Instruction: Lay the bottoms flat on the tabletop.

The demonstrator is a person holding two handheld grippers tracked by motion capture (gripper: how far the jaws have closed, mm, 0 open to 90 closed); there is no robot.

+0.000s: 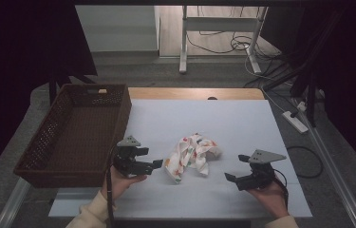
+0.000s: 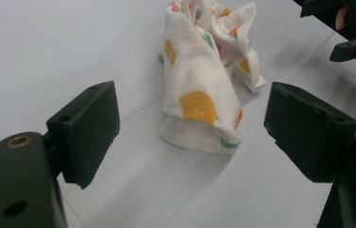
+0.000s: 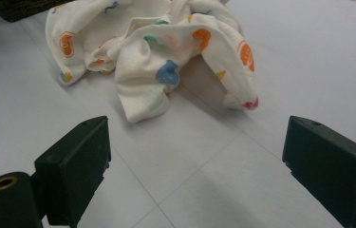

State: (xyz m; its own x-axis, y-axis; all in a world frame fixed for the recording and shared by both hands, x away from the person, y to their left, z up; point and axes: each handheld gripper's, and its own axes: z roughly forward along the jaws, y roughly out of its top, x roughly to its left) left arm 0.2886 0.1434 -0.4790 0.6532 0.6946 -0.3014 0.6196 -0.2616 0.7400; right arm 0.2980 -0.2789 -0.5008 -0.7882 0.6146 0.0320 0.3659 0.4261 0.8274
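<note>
A crumpled white cloth (image 1: 192, 154) with coloured prints lies in the middle of the white table cover. My left gripper (image 1: 153, 158) hovers just left of it, jaws wide apart and empty, pointing at the cloth (image 2: 204, 85). To the right of the cloth my right gripper (image 1: 236, 167) is held a hand's width away, also open with nothing between its jaws. In the right gripper view the cloth (image 3: 161, 52) sits ahead of the jaws, a short gap of bare table between them. The other hand's gripper (image 2: 351, 28) appears at the top right of the left gripper view.
A dark brown woven basket (image 1: 73, 166) stands at the table's left side, close behind my left hand. The white cover (image 1: 213, 114) spreads around the cloth. Cables, a power strip (image 1: 295, 121) and a table frame lie on the floor beyond the far edge.
</note>
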